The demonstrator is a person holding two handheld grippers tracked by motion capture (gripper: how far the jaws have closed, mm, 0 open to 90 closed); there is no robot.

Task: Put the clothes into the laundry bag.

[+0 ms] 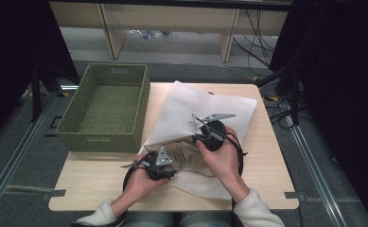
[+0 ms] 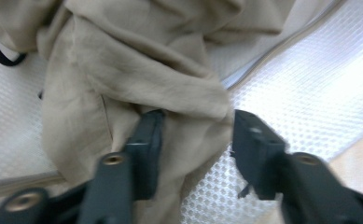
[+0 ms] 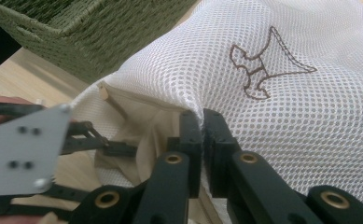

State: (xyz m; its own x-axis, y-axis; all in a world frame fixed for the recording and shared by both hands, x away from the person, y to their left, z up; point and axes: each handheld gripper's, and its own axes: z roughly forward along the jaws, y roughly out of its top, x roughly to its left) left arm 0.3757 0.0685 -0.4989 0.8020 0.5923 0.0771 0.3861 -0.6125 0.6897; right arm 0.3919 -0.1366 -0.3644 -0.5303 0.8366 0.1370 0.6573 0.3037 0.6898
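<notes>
A white mesh laundry bag (image 1: 214, 106) with a brown stitched emblem (image 3: 263, 70) lies on the wooden table (image 1: 267, 161), its mouth towards the person. A crumpled beige garment (image 1: 186, 160) sits in that mouth. My left gripper (image 1: 173, 164) is at the mouth's left side. A thick fold of the beige garment (image 2: 137, 70) fills the space between its jaws (image 2: 195, 135), which press on it from both sides. My right gripper (image 3: 202, 123) is shut on the upper rim of the mesh bag (image 3: 286, 116) and holds the mouth lifted. In the high view the right gripper (image 1: 197, 137) is at the mouth's top edge.
A green woven basket (image 1: 141, 109) stands at the table's back left, close beside the bag; its corner (image 3: 90, 28) shows in the right gripper view. The left gripper's grey plate (image 3: 20, 149) is near the right gripper. Bare tabletop lies along the front edge and the right side.
</notes>
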